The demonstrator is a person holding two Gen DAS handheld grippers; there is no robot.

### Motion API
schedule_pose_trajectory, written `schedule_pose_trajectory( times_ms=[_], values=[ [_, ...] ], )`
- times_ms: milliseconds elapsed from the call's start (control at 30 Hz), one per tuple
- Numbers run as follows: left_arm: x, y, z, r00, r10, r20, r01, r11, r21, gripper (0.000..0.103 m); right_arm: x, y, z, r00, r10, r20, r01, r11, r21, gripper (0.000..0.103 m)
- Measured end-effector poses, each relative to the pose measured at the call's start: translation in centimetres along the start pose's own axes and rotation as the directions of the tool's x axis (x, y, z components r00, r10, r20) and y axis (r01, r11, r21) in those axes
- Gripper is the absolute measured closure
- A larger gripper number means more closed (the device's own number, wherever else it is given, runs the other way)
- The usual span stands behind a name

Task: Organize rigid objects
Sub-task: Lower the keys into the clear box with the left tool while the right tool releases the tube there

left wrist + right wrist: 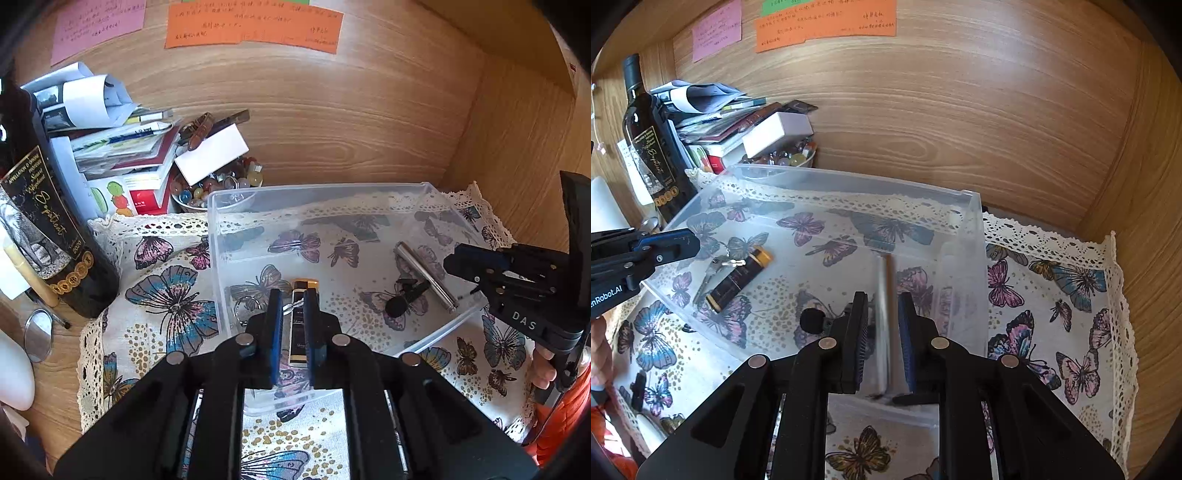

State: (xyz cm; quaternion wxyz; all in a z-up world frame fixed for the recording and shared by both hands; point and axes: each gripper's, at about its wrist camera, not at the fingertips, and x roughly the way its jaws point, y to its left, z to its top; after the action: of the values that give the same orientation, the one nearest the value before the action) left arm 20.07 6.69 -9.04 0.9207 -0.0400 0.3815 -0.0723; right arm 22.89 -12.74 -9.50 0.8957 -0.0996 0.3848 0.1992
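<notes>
A clear plastic bin (221, 236) (975, 258) stands on a butterfly cloth. In it lie a black-and-gold tube (301, 325) (738, 278), keys on a ring (245, 308) (720, 264), a silver pen (424, 275) (884, 295) and a small black clip microphone (400, 301) (811, 319). My left gripper (293, 295) is open above the bin, its fingers on either side of the tube and apart from it. My right gripper (882, 299) is open over the silver pen, which looks blurred between its fingers. Each gripper shows in the other's view (452, 260) (690, 242).
A dark wine bottle (48, 221) (650, 147) stands at the left, beside a pile of books and papers (118, 147), a white box (775, 133) and a bowl of marbles (221, 184). Wooden walls close in the back and right. A small mirror (38, 334) lies at the left.
</notes>
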Motion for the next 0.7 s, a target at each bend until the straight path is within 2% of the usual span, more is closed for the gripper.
schedule_pose_trajectory(
  times_ms=[33,100,300,400,567,700],
  values=[
    [-0.2,-0.1,0.0,1.000,0.002,0.007,-0.002,1.000,0.004,0.092,-0.3,0.0,0.0,1.000,0.000,0.008,0.000,1.000,0.000,0.079],
    [-0.7,-0.3,0.0,1.000,0.008,0.021,-0.008,1.000,0.008,0.084,-1.3,0.1,0.0,0.999,-0.002,0.035,0.002,1.000,0.002,0.066],
    [-3.1,-0.6,-0.3,0.995,0.039,0.088,-0.040,0.999,0.015,0.062,-4.6,0.9,-0.2,0.994,-0.006,0.113,0.006,1.000,-0.003,0.045],
    [-4.5,-0.7,-0.7,0.991,0.055,0.123,-0.057,0.998,0.017,0.055,-6.0,1.4,-0.6,0.990,-0.006,0.142,0.007,1.000,-0.002,0.038],
    [-6.9,-1.0,-1.7,0.978,0.106,0.178,-0.112,0.994,0.021,0.041,-8.1,2.1,-1.9,0.985,0.000,0.172,0.000,1.000,-0.001,0.035],
    [-8.2,-0.9,-3.0,0.974,0.129,0.185,-0.133,0.991,0.010,0.027,-9.4,2.5,-3.2,0.982,0.015,0.188,-0.015,1.000,-0.002,0.034]
  ],
)
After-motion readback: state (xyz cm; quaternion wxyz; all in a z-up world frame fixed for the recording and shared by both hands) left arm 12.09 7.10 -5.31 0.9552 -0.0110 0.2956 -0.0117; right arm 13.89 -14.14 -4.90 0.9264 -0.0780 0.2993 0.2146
